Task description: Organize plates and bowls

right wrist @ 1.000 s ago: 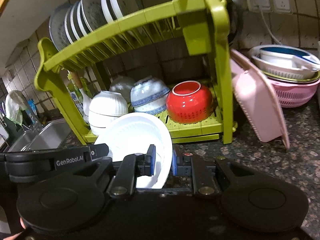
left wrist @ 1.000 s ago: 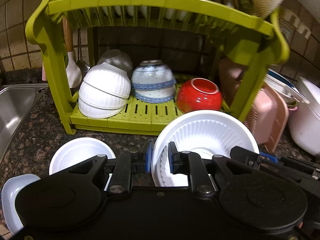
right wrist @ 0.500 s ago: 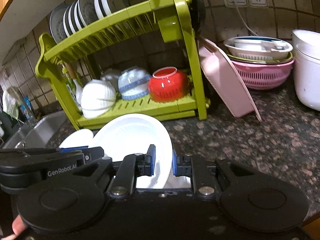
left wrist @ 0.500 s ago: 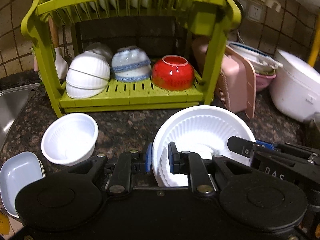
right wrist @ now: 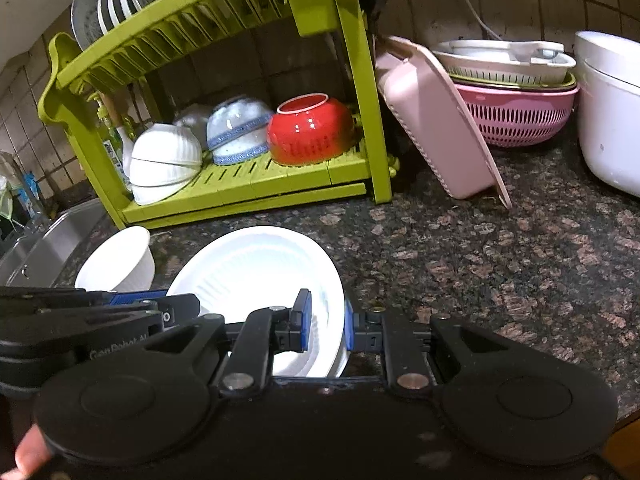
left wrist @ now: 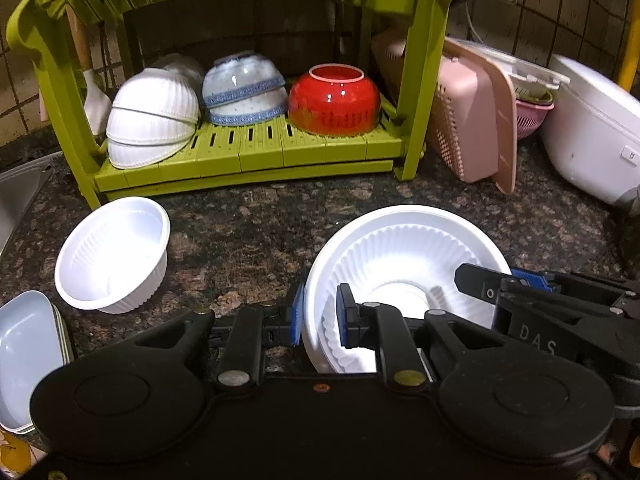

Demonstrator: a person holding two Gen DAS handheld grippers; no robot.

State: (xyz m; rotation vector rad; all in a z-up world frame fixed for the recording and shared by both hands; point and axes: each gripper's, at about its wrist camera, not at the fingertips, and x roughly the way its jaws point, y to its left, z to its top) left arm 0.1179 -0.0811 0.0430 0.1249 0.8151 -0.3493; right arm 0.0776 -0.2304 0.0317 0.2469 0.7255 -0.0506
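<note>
A speckled granite counter [right wrist: 500,264] is running up to a green dish rack [left wrist: 248,156] against tiled wall. Both grippers are pinching the rim of one large white ribbed bowl [left wrist: 404,256], held tilted just above the counter: the left gripper [left wrist: 318,318] on its near-left rim, the right gripper [right wrist: 324,322] on the opposite edge. The rack is lying straight ahead, its lower shelf already holding inverted bowls, including a red bowl [left wrist: 334,100]. A smaller white ribbed bowl [left wrist: 114,252] is sitting nearer the left gripper.

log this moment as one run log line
left claw: shut on large white bowl rim | right claw: shut on opposite rim | small white bowl: on counter, apart | rack: bowls upside down
</note>
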